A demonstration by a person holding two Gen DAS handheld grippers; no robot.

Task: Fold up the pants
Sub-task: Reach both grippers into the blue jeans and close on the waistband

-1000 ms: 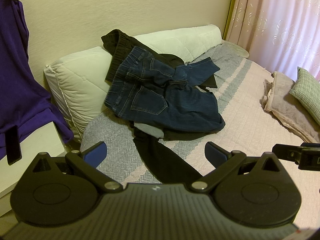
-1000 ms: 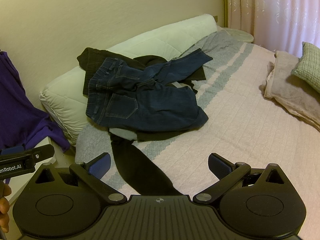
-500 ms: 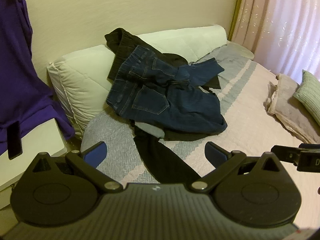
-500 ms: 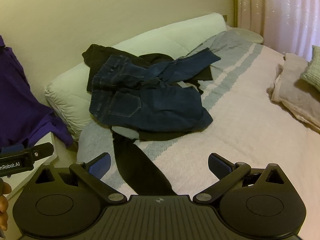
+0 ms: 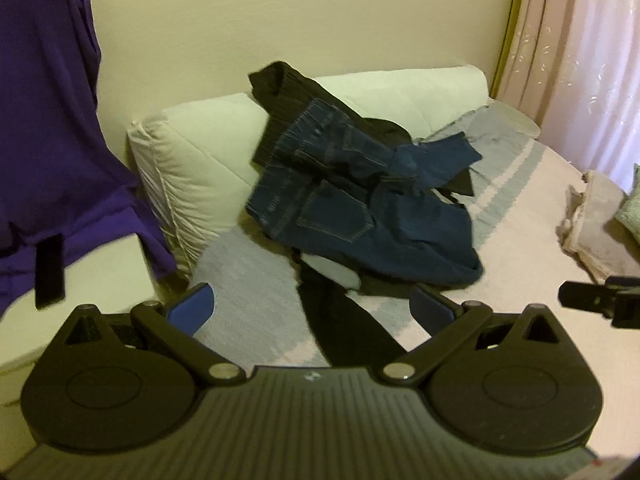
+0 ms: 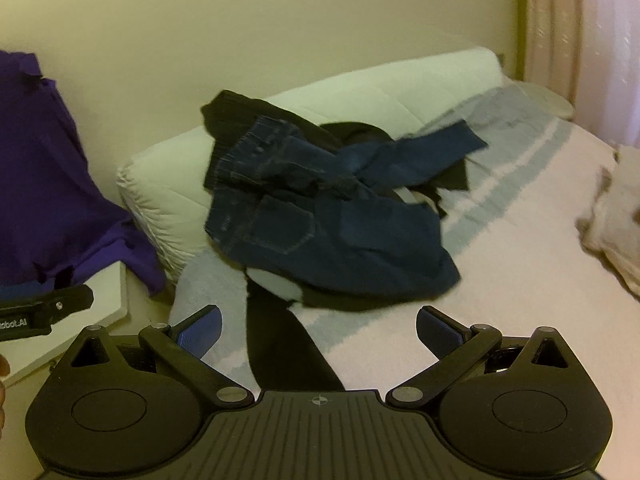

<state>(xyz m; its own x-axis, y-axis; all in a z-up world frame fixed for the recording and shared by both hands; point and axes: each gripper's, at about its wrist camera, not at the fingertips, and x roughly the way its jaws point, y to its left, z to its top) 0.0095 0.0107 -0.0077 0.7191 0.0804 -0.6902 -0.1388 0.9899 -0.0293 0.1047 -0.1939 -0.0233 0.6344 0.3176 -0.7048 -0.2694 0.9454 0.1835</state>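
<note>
Bedspread (image 6: 500, 248) lies bare right of crumpled jeans (image 6: 332, 232); both grippers (image 5: 310, 312) (image 6: 318, 328) hover spread, empty.

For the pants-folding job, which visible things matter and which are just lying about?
Job: blue jeans; black pants beneath them; left gripper and right gripper, both open.

Lying about: white pillow; purple garment; folded beige cloth; curtain.

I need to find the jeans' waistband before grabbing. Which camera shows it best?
The left wrist view: the jeans show their waistband and back pocket less blurred, resting against the pillow. The right wrist view shows the same jeans, whole but smeared by motion.
</note>
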